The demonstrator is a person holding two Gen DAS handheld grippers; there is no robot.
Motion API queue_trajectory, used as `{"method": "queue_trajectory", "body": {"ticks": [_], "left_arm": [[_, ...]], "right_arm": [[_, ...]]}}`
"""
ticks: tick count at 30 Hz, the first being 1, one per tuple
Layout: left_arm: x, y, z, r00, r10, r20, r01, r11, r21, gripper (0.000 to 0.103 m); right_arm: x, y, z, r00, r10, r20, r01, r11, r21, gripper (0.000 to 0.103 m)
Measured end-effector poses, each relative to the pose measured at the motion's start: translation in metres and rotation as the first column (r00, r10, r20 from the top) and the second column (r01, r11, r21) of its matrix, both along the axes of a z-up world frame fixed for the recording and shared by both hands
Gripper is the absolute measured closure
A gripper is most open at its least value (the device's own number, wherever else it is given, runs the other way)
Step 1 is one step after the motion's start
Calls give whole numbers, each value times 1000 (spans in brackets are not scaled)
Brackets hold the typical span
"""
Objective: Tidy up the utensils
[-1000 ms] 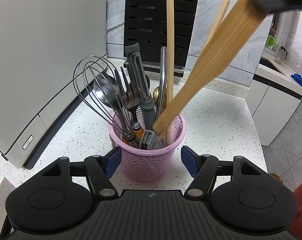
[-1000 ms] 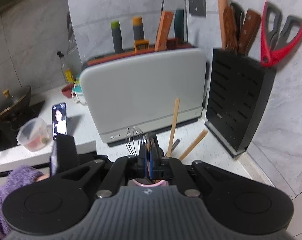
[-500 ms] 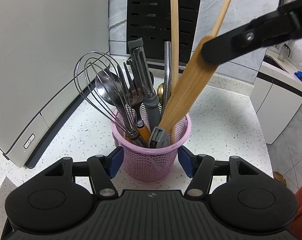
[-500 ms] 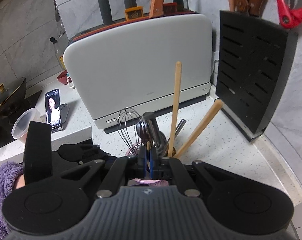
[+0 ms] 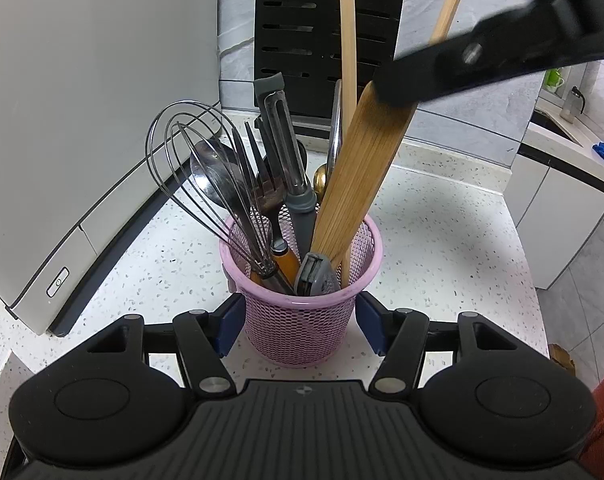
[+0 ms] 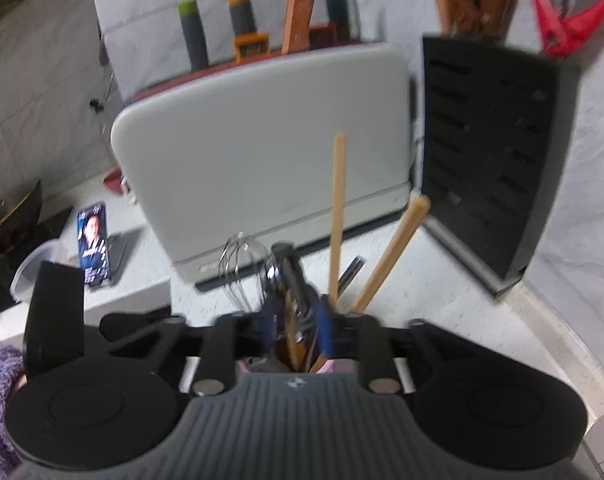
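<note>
The left gripper [image 5: 300,320] holds its jaws wide around the pink mesh plastic cup [image 5: 301,320] at lower centre. The right gripper [image 6: 294,330], jaws slightly parted, sits over the flat bamboo spatula [image 5: 354,188] standing inside it.

The left tool [image 5: 301,322] sits low on the counter with its two blue fingers [image 5: 229,323] wide apart, one on each side of the pink basket [image 5: 302,328]. The right tool [image 6: 295,330] hangs above it (a bit blurry), its fingers parted a little around the wooden spatula [image 5: 358,184].
</note>
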State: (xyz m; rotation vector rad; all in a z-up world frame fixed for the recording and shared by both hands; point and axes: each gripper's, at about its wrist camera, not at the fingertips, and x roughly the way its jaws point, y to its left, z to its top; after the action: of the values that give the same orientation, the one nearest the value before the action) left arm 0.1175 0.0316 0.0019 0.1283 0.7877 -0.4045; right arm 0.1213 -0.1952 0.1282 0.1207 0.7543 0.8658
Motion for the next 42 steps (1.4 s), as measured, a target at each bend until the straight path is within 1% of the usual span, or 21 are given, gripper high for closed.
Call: {"method": "queue_trajectory", "body": {"ticks": [3,5,6,7,9,10,11,13,16,18,22,26,28,29,30,31,34,35,37,40,42], "left_arm": [[1,0,0,1000,3,0,-3,1000,0,33],[3,-2,-1,1000,7,-1,-7,1000,2,33],[3,-3,-1,1000,10,-1,-10,1000,4,33],[4,-3,-1,1000,13,0,-13,1000,4,34],[5,-5,-1,1000,19,0,-19,1000,3,34],[6,-6,-1,1000,23,0,-23,1000,4,34],[7,-8,-1,1000,26,0,-26,1000,3,34],[10,-10,-1,999,32,0,-32,999,3,34],[14,-15,-2,999,38,2,-38,999,4,34],[16,-19,-2,999,39,4,-39,999,5,35],[18,-26,-3,999,37,9,-37,999,9,36],[16,-30,-6,999,36,14,-36,999,29,35],[13,-29,-8,999,38,1,-38,999,27,32],[12,-28,-8,999,36,-6,-36,999,24,30],[10,-28,-8,999,35,-9,-35,999,25,25],[7,-27,-8,999,32,-6,-32,999,28,22],[-3,-25,-3,1000,25,16,-25,999,36,22],[-7,-23,0,999,24,28,-25,999,33,22],[-17,-21,5,997,33,63,-34,999,22,21],[-38,-14,12,988,59,140,-57,998,-12,20],[-53,-12,15,975,96,200,-91,995,-36,20]], "right_arm": [[-15,-14,3,995,-57,76,54,998,35,69],[-26,-28,4,986,-113,125,104,991,79,62],[-32,-36,4,978,-149,147,135,986,101,57],[-38,-43,3,968,-186,165,168,979,117,55],[-49,-56,0,947,-254,194,229,963,146,53],[-53,-62,-3,936,-290,201,261,952,157,49],[-55,-65,-6,929,-311,203,282,946,159,48],[-60,-70,-19,917,-342,206,321,938,129,46],[-58,-67,-40,914,-353,201,354,935,34,45],[-54,-65,-54,921,-346,178,355,934,-24,45],[-49,-55,-79,946,-296,133,308,947,-89,42],[-51,-41,-92,963,-238,124,254,957,-141,41],[-55,-37,-92,964,-222,148,244,958,-150,34],[-58,-35,-92,963,-213,164,239,959,-154,33],[-60,-34,-92,963,-202,181,232,959,-161,32],[-63,-32,-91,962,-194,194,228,959,-168,32],[-67,-32,-89,958,-188,218,228,958,-174,30],[-69,-32,-86,956,-191,222,230,958,-170,29],[-71,-35,-83,951,-203,232,241,959,-150,20],[-74,-41,-76,940,-232,251,266,958,-109,17],[-76,-44,-71,931,-253,262,282,956,-78,14]]}}
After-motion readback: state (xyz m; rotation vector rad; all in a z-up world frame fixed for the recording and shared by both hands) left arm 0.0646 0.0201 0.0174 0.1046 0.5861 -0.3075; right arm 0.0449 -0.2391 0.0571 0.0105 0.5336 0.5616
